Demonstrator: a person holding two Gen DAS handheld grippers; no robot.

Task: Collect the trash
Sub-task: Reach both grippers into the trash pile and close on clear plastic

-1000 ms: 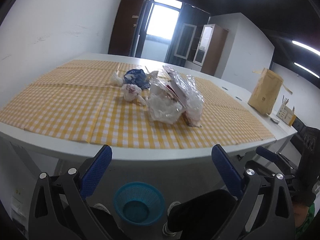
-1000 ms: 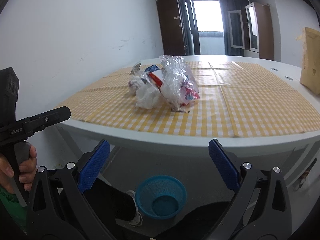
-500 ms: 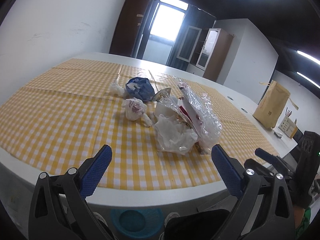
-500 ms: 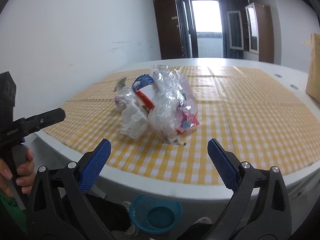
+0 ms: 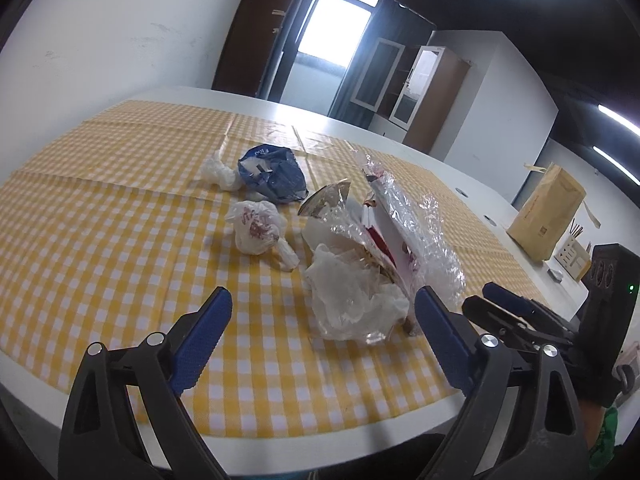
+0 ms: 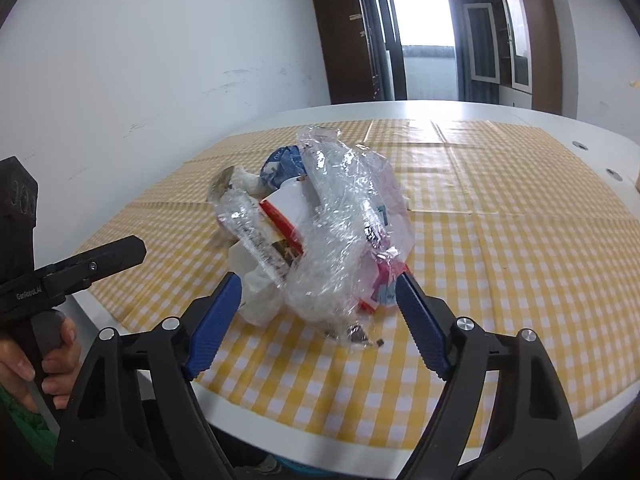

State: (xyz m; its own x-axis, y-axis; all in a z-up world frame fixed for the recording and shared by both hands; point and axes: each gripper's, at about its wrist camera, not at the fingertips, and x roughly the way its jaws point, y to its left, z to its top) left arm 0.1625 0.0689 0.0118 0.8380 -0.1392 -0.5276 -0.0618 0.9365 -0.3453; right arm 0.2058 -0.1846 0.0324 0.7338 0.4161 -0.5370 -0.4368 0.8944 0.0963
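Observation:
A heap of trash lies on the yellow checked cloth [image 5: 100, 240]: a clear plastic wrap with red-and-white packaging [image 5: 404, 228] [image 6: 344, 232], a crumpled white bag [image 5: 348, 300], a small white bag with red print [image 5: 258, 228], a blue bag [image 5: 272, 174] and a small white wad [image 5: 220, 174]. My left gripper [image 5: 322, 316] is open, just short of the crumpled white bag. My right gripper [image 6: 318, 296] is open, its jaws on either side of the clear wrap's near end.
The white table [image 5: 280, 436] has its edge right below both grippers. A brown paper bag [image 5: 548, 212] and a small pen holder [image 5: 574, 254] stand at the far right. A white wall runs along the left.
Both grippers have risen from below the table edge and moved forward over the cloth towards the heap. The blue basket on the floor has dropped out of view.

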